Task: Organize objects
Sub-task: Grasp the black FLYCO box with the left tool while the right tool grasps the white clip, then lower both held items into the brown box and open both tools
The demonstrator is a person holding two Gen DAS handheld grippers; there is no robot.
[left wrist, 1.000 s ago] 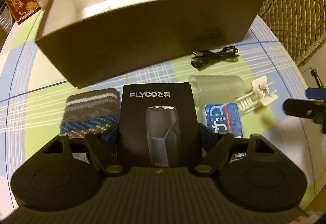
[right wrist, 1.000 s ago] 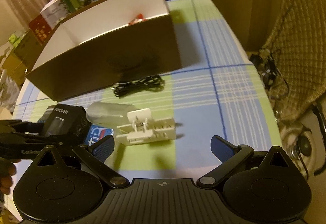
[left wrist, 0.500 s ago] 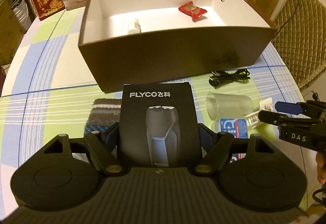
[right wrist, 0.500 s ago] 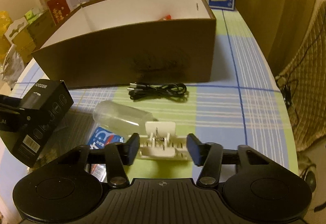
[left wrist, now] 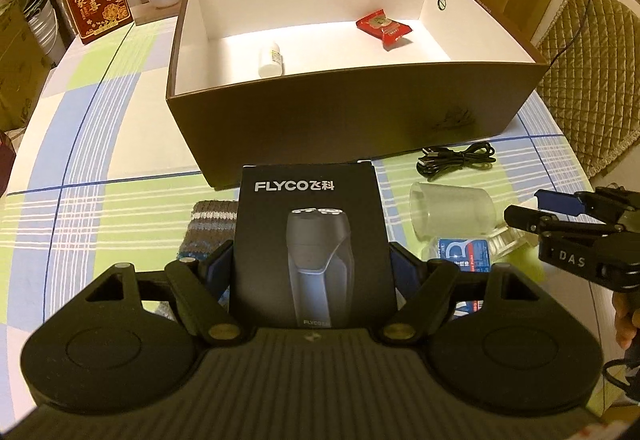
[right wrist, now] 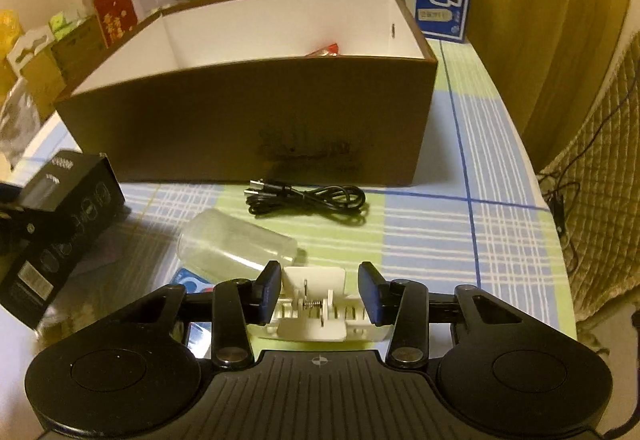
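The black FLYCO shaver box (left wrist: 314,252) is held upright between the blue pads of the left gripper (left wrist: 312,270), which are closed on its two side faces; its long axis stands vertical and its printed face is turned to the camera. Straight ahead and lower lies the open brown storage box (left wrist: 352,119), its near wall between the shaver box and the white floor, so a carry up and forward over that wall is judged to be what remains. Already inside are seen a small white bottle (left wrist: 270,59) and a red sachet (left wrist: 383,27).

On the other side, the right gripper (right wrist: 319,290) is seen part-open astride a white plastic clip (right wrist: 316,306), whose long axis runs across the fingers; contact cannot be told. Beyond it lie a clear cup (right wrist: 236,246) on its side and a black cable (right wrist: 306,201)
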